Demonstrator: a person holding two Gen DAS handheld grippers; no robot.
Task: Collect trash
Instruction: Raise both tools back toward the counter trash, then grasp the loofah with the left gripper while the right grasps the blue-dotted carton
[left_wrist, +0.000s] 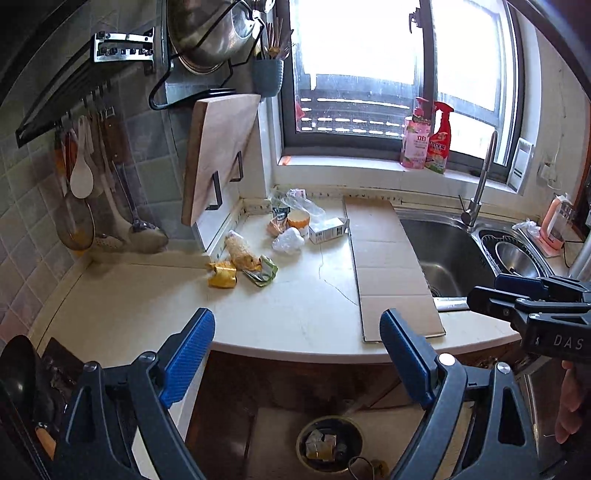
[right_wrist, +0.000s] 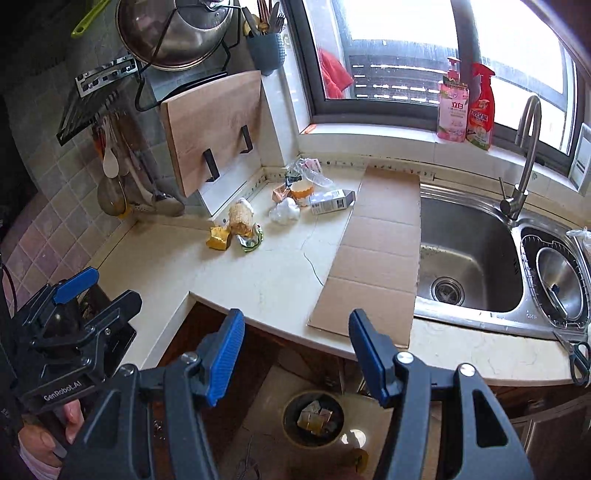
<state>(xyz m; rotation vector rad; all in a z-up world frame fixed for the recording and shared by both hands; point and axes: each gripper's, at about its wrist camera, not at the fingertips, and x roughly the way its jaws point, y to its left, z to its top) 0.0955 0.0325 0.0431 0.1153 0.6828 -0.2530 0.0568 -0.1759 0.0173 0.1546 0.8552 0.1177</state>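
Both jaws wide open, empty. Crumpled yellow wrapper (left_wrist: 222, 274) (right_wrist: 220, 238) on white stone tabletop (left_wrist: 147, 306) — ahead, bit left of left gripper (left_wrist: 297, 356). Left gripper nearer — right gripper (right_wrist: 296, 356) farther.

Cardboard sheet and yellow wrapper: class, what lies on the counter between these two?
Mostly bare countertop with a thin crack, clearest in the right wrist view. The green wrapper sits beside the yellow wrapper, on the side facing the cardboard sheet.

Cardboard sheet (right_wrist: 373, 258) flat on counter (right_wrist: 258, 280), w/ its right edge by sink (right_wrist: 465, 254). Cutting board (right_wrist: 214, 129) upright at back-left corner. 2 bottles (right_wrist: 465, 107) on windowsill. Scissors (right_wrist: 576, 354) at counter's right front edge.
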